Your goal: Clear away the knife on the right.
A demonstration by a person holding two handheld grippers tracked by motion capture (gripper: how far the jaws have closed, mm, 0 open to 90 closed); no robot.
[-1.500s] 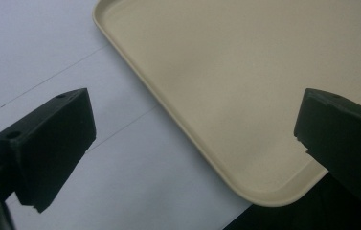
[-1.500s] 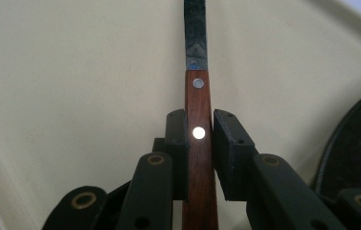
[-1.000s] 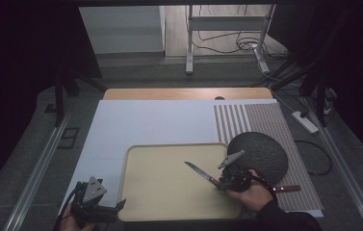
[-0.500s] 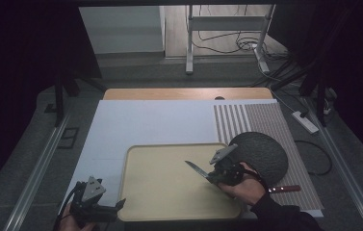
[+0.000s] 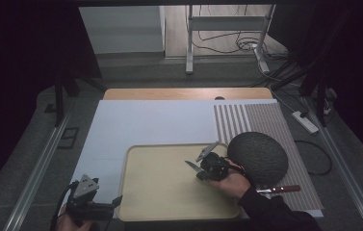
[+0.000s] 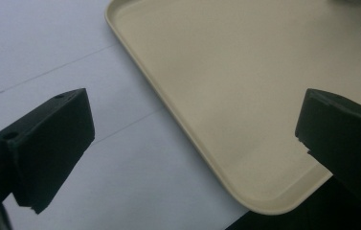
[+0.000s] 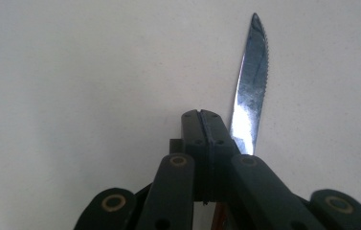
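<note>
Right gripper view: right tool with its two black jaws pressed flat together, a serrated steel knife projecting beside and past them over the cream tray; whether the jaws clamp the knife's lower part cannot be told. High view: right tool over the tray's right half, knife blade pointing up-left, the hand behind it. Just right of the tray lies a dark round mat on a striped placemat; a second knife with a reddish handle lies below the mat. Left tool rests at the tray's lower-left corner on the white desk. Left gripper view: left tool with jaws spread wide, empty, straddling the tray corner.
</note>
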